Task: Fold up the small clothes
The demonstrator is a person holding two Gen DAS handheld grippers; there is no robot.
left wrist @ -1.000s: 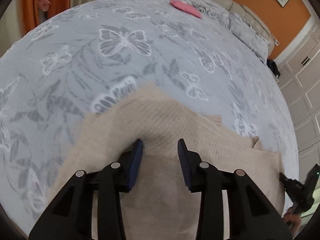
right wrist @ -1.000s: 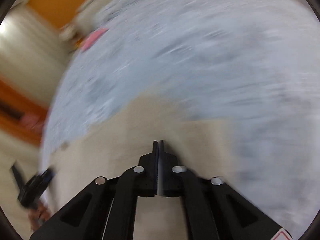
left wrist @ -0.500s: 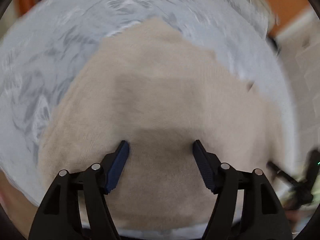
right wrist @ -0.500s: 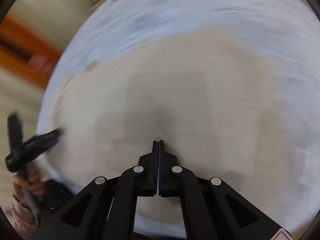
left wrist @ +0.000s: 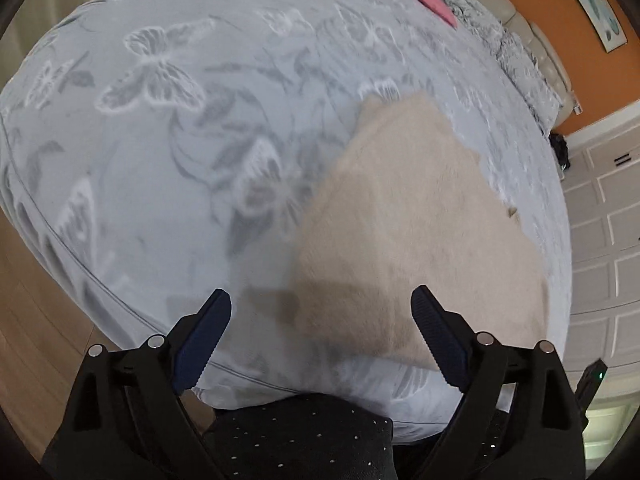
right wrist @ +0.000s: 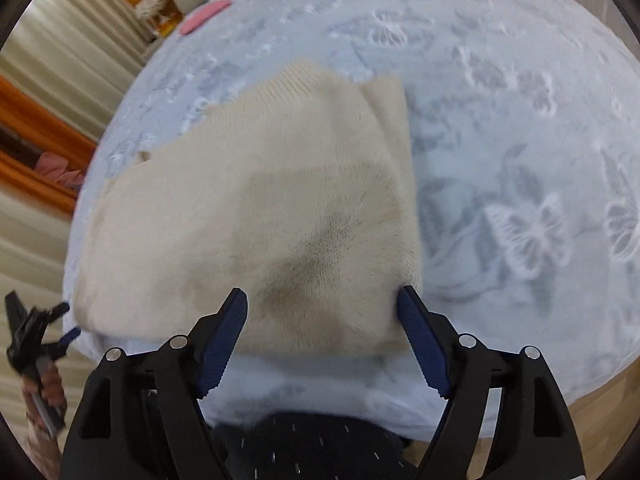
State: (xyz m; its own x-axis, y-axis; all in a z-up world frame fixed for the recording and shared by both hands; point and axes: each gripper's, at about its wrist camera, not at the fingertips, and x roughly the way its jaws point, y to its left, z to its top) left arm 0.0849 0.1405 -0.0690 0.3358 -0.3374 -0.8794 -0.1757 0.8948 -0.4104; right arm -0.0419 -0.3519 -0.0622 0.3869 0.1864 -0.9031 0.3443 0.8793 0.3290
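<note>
In the left wrist view your left gripper (left wrist: pixel 321 330) is spreading, empty, above the beige knit garment (left wrist: pixel 404 220) at the bed (left wrist: pixel 168 184) edge, and in the right wrist view your right gripper (right wrist: pixel 322 330), opening, straddles its near hem (right wrist: pixel 320 336), which could slip over the edge.

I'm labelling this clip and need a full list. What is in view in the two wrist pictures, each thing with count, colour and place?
knit garment: one, cream, folded, lying near the bed's front edge
bedspread: one, pale grey with butterfly print, covering the bed
pink item: one, pink, flat, at the far end of the bed by the pillows
pillows: count unclear, grey patterned, along the headboard
wall picture: one, white-framed, on the orange wall
cupboard doors: white, panelled, beside the bed
left gripper: black with blue pads, jaws opening, nothing between them
right gripper: same colours, jaws opening above the garment's near edge, not pinching it
</note>
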